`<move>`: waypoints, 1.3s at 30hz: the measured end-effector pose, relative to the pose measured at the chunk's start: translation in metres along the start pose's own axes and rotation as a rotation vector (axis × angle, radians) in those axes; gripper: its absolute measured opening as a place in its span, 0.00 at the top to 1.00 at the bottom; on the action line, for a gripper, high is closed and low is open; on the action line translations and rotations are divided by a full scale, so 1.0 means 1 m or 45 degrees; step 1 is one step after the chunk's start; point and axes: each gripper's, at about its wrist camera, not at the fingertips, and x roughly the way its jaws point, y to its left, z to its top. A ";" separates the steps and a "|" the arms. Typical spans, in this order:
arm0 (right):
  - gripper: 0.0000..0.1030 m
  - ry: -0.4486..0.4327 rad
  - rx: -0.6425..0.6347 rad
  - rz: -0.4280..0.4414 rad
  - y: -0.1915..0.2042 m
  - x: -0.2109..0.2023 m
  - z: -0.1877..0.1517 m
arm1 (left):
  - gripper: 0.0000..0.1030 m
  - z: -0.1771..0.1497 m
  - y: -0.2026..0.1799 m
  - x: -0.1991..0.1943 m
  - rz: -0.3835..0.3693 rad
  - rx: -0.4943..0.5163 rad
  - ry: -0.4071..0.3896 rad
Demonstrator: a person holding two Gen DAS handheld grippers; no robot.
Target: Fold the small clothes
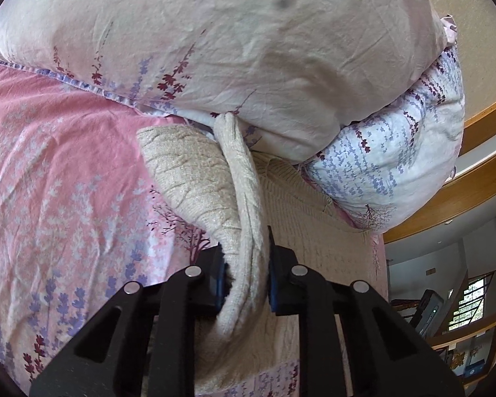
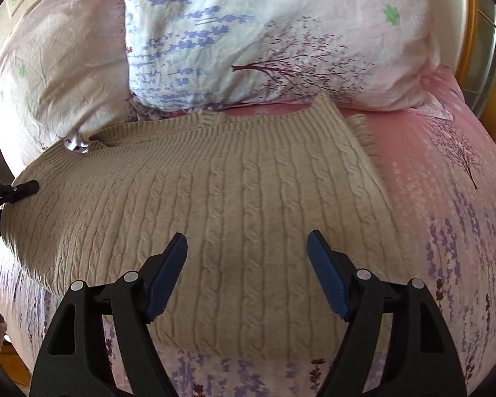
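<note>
A beige cable-knit sweater (image 2: 234,205) lies spread on a pink floral bedsheet (image 2: 446,198), its neck toward the pillows. In the left wrist view my left gripper (image 1: 246,274) is shut on a fold of the sweater (image 1: 244,205), a sleeve or side edge lifted into a ridge. My left gripper also shows at the far left of the right wrist view (image 2: 20,188), at the sweater's edge. My right gripper (image 2: 248,264) is open and empty, hovering over the sweater's lower middle.
Two floral pillows (image 2: 281,43) (image 1: 215,43) lie right behind the sweater and touch its collar. A wooden bed frame (image 1: 473,205) and a room with a window (image 1: 473,301) lie beyond the bed's right edge. A wall socket (image 2: 15,0) is at far left.
</note>
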 end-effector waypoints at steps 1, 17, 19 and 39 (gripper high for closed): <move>0.26 -0.002 0.022 -0.003 -0.008 -0.003 0.000 | 0.83 0.000 -0.008 -0.001 -0.019 -0.001 -0.013; 0.26 -0.079 0.298 -0.009 -0.129 -0.055 -0.009 | 0.84 -0.047 -0.201 0.088 -0.285 0.057 0.073; 0.26 -0.077 0.336 -0.035 -0.149 -0.061 -0.016 | 0.84 -0.061 -0.216 0.113 -0.269 0.058 0.129; 0.26 -0.019 0.571 0.446 -0.205 -0.054 0.018 | 0.36 -0.095 -0.257 0.112 -0.108 0.444 0.140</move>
